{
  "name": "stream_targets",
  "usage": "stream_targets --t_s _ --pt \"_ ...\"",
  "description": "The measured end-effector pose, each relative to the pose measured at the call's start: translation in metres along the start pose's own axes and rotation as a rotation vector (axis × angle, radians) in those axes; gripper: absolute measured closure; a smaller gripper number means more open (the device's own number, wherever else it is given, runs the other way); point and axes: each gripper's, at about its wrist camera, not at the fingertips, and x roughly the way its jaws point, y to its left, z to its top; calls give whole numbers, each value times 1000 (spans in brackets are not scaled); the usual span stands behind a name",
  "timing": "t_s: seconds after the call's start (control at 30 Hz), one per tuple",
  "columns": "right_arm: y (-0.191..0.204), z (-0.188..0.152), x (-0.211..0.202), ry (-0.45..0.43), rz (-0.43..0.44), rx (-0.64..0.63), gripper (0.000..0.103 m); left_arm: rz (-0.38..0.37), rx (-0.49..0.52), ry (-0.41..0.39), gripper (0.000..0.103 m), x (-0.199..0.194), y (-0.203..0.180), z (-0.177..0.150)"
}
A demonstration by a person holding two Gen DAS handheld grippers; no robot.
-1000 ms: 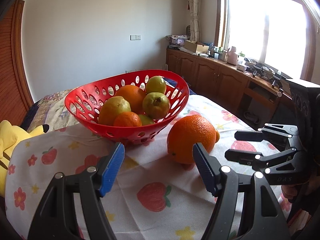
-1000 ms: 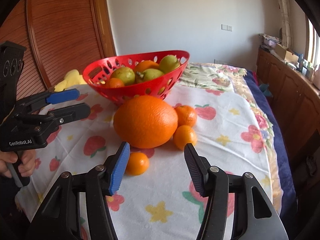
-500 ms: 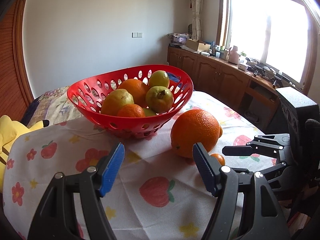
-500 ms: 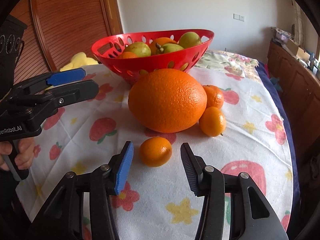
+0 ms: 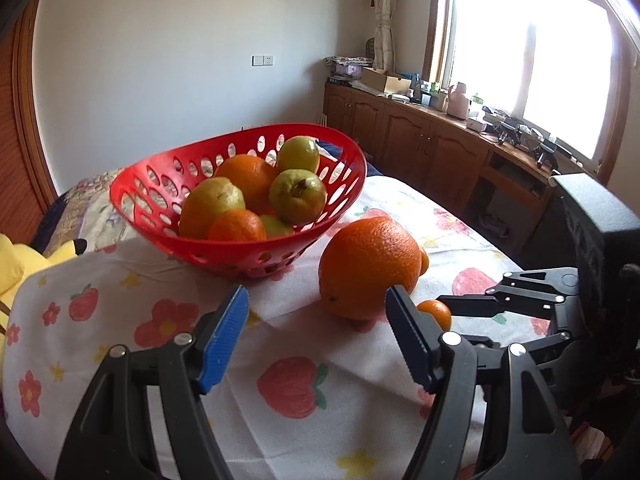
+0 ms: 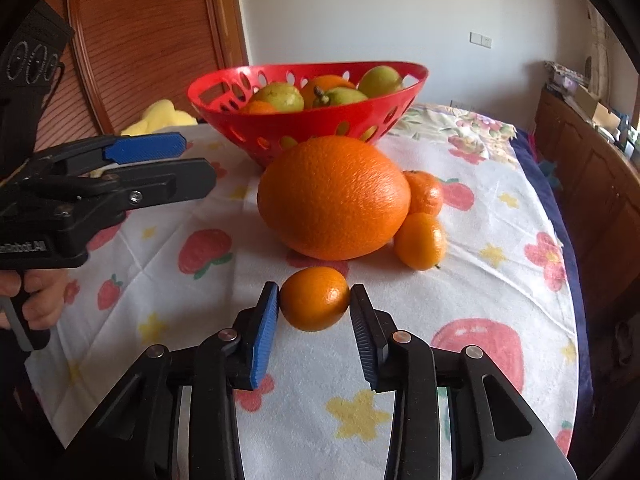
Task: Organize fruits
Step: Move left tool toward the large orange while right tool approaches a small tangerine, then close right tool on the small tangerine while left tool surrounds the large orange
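On the bench, under a fruit-print cloth (image 6: pixel 472 288), the scene reads as follows.

Right gripper (image 6: pixel 316 300): its jaws have just been closing and now pinch the small mandarin (image 6: pixel 315 298), one pad touching each side of the fruit. The mandarin sits on the cloth, just in front of the large orange (image 6: pixel 334 198).

Left gripper (image 5: pixel 316 320): jaws spread, nothing between the pads. It hangs above the cloth with the large orange just beyond its right finger. In the right wrist view it enters from the left edge, carried by a hand (image 6: pixel 34 300).

Large orange: lies on the cloth between the right gripper and the red basket (image 6: pixel 360 116), close to the basket's wall.

Two more mandarins (image 6: pixel 420 240): lie on the cloth touching the right side of the large orange, one behind the other.

Red basket: perforated, stands on the cloth at the far side. It holds green-yellow guavas (image 5: pixel 298 196) and oranges (image 5: pixel 250 176), piled to about rim height.

Yellow plush toy (image 6: pixel 160 118): lies beyond the bench edge, left of the basket.

Background: a wooden cabinet (image 5: pixel 432 152) runs under a bright window.
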Motion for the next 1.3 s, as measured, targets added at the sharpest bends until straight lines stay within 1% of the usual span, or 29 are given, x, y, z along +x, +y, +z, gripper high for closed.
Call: stream_targets --t_s 0.27,0.43,0.57,0.67,0.83,0.9,1.0,1.1,1.3 --pt "-25 -4 -26 -54 -23 34 67 -10 39 5 32 12 -25 19" --pt "-41 -7 -35 -75 -28 54 67 -11 15 30 32 28 -35 24" --pt "-46 -10 -39 -87 -27 59 67 -8 -1 42 31 38 -40 27" --pt "-50 -9 -41 -93 -20 62 67 0 -1 53 31 46 -44 28" --pt "-52 -11 -44 -99 -13 57 67 38 0 77 31 55 -44 25" --pt "-53 -11 -44 -101 -12 55 67 37 -9 86 27 59 -43 24" --pt "-55 -11 -43 -101 -11 59 67 40 -18 87 24 61 -44 24" --pt "-57 -11 -43 -104 -6 65 67 31 -16 106 22 68 -46 24" --pt "-59 -10 -43 -105 -6 66 67 56 17 121 18 78 -54 24"
